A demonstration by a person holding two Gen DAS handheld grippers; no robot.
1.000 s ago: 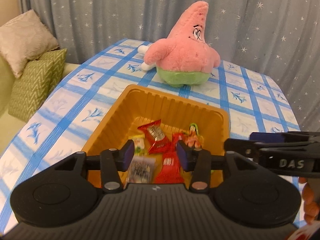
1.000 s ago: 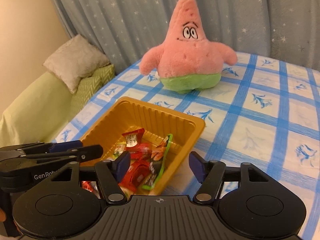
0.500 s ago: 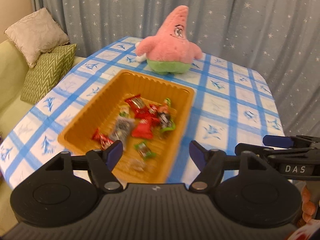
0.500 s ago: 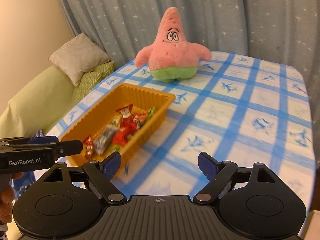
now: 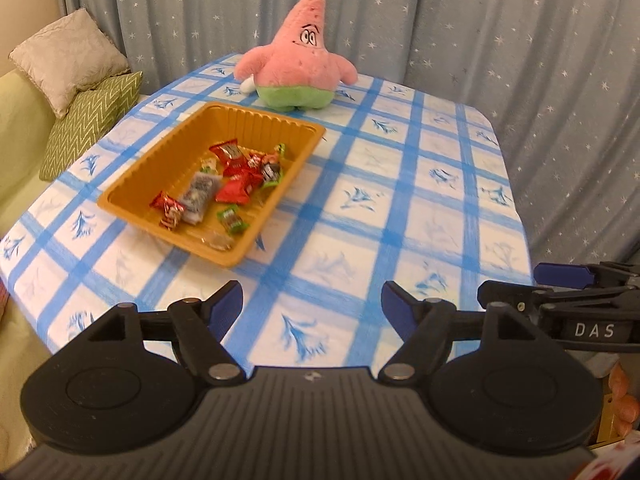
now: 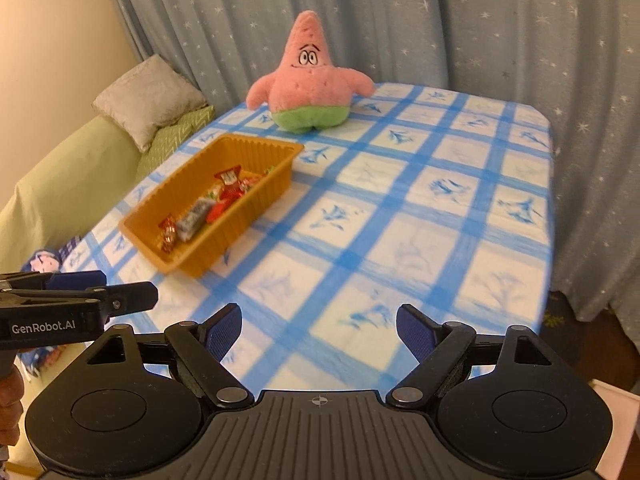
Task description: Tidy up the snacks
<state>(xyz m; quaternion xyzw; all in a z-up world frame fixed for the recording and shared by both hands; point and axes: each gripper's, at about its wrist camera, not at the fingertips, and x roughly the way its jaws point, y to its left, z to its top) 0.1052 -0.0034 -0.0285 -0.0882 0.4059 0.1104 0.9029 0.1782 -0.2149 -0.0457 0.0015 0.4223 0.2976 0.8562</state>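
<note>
1. The left gripper [image 5: 312, 306] sits at the bottom of its frame, tongs spread wide and holding nothing.
2. The right gripper [image 6: 319, 326] likewise stands spread and empty, low in its view.
3. The snacks [image 5: 224, 192] lie in the orange tray [image 5: 132, 184], left of centre on the checked tablecloth [image 5: 400, 208].
4. A pink plush star [image 5: 300, 68] stands behind the tray, at upper centre.

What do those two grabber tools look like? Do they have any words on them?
Both are black plastic. The left tool and right tool each have a ribbed body, two round discs, silver rivets, and two angled fingers with blue textured pads. Seen side-on, one reads "DAS" and the other "GenRobot.AI" in white. No cables show.
</note>
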